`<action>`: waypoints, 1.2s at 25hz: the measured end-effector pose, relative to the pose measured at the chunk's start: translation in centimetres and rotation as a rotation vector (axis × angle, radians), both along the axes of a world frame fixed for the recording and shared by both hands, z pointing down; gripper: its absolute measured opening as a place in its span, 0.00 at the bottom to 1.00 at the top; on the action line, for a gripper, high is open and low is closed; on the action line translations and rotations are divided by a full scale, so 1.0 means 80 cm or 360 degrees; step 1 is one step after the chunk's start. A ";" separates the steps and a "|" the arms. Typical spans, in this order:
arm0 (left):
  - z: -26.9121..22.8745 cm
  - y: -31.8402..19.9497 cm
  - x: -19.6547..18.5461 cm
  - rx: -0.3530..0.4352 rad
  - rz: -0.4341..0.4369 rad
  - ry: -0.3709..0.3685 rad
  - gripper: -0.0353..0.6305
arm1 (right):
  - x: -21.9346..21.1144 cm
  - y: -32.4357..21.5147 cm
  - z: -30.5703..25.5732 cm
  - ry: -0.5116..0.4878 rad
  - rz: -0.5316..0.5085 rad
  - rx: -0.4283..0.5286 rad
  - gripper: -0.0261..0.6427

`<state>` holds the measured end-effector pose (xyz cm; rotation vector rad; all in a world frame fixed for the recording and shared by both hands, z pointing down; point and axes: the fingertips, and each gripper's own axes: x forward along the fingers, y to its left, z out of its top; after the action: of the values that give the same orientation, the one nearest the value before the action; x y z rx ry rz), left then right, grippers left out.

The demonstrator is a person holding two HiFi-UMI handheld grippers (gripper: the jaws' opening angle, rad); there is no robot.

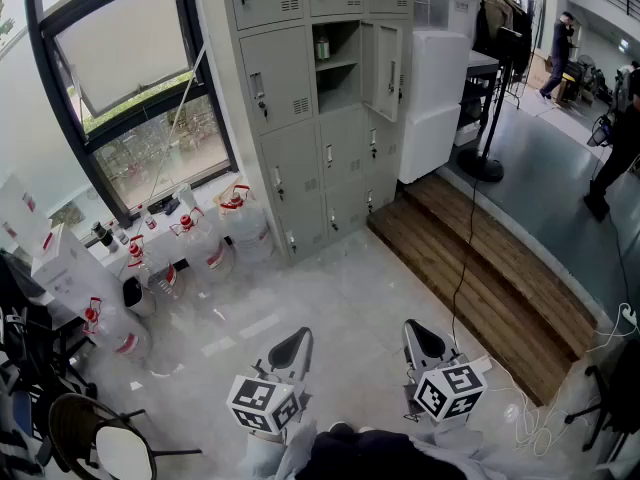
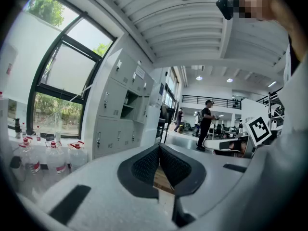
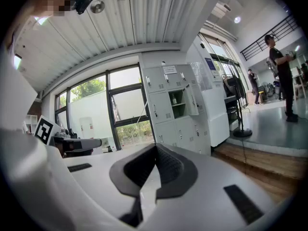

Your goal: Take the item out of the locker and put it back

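Left gripper (image 1: 296, 343) and right gripper (image 1: 421, 336) both clamped shut, empty, low near the floor. Green container (image 1: 322, 48) on shelf in open locker (image 1: 340, 93), well apart, ahead of both.

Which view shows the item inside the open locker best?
The head view: the item stands on the upper shelf of the open locker, front-on. The right gripper view shows it tiny; the left gripper view sees the locker side-on, item indistinct.
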<state>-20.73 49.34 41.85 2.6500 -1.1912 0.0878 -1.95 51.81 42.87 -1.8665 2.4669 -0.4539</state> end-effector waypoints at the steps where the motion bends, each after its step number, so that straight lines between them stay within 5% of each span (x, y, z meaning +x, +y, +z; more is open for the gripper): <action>1: 0.001 0.000 -0.001 0.0000 0.0001 -0.0002 0.07 | -0.001 0.000 0.001 0.0003 0.0000 -0.0001 0.04; 20: 0.041 -0.014 -0.024 -0.0088 0.0057 -0.0006 0.06 | -0.021 -0.009 0.039 0.0015 0.0093 -0.0078 0.04; 30: 0.049 -0.095 0.003 -0.0102 0.0049 -0.0020 0.07 | -0.002 -0.096 0.044 -0.0033 0.0087 -0.0071 0.04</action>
<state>-20.53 41.72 45.76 2.6164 -1.1320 0.1460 -2.15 44.12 46.36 -1.9301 2.4054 -0.5278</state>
